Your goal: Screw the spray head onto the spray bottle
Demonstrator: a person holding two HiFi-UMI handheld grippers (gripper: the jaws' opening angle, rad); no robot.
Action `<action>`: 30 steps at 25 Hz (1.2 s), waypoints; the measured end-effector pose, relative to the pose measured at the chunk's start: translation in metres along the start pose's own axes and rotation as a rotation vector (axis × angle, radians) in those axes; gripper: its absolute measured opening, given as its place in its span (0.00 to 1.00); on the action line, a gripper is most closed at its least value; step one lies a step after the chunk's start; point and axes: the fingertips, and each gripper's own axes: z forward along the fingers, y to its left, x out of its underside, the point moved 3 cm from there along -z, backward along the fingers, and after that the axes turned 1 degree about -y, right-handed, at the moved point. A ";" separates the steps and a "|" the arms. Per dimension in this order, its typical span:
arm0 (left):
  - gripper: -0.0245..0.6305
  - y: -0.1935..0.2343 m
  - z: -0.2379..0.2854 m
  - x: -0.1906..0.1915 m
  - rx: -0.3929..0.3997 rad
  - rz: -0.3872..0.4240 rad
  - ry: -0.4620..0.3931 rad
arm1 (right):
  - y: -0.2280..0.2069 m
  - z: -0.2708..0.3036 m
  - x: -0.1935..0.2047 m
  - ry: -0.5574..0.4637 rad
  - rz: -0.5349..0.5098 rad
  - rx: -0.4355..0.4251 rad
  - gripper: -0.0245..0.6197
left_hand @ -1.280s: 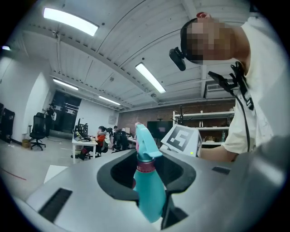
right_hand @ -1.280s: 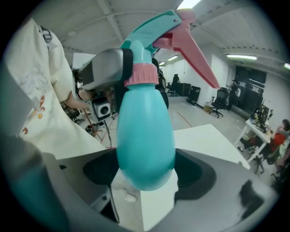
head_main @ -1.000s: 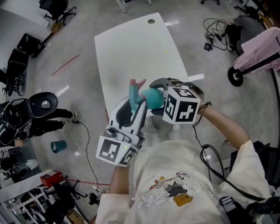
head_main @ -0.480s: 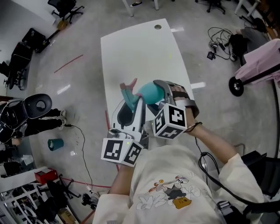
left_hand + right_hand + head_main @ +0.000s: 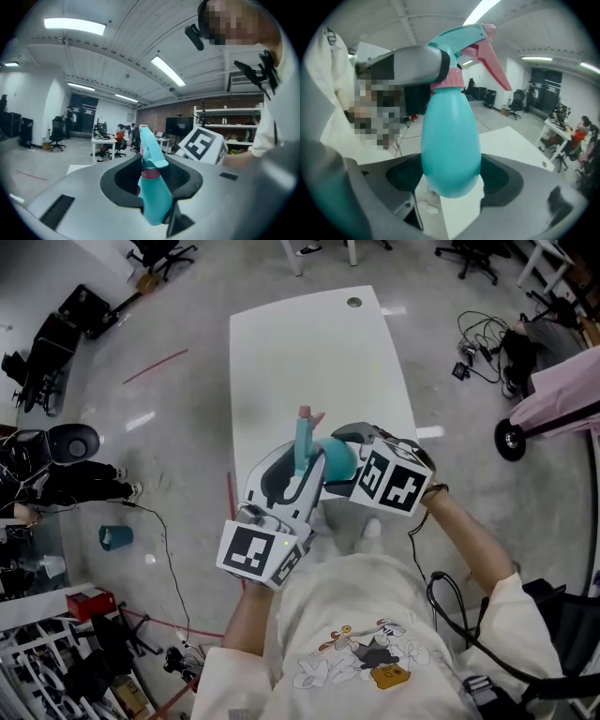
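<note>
One teal bottle [image 5: 336,459], one spray head [image 5: 303,435]

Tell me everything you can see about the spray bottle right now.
The spray bottle is smooth teal plastic with a rounded, egg-shaped body. It is held in the air above the white table, its body clamped in the right gripper. A pink collar joins it to the teal spray head with a pink trigger, which the left gripper grips. Whether the thread is fully tight cannot be told.
</note>
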 end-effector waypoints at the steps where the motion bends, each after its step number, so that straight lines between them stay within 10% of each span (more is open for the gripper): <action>1: 0.24 -0.002 0.000 -0.001 0.060 0.023 0.010 | 0.003 -0.001 0.000 0.005 -0.017 -0.069 0.64; 8: 0.24 -0.006 0.010 -0.004 0.335 0.137 0.064 | -0.001 -0.010 0.005 -0.020 -0.163 -0.347 0.64; 26: 0.45 0.014 -0.016 0.035 0.168 -0.201 0.012 | -0.021 -0.032 -0.027 -0.173 -0.057 -0.107 0.64; 30: 0.54 0.007 -0.002 0.030 0.153 -0.155 0.000 | -0.023 -0.039 -0.034 -0.177 -0.076 -0.086 0.64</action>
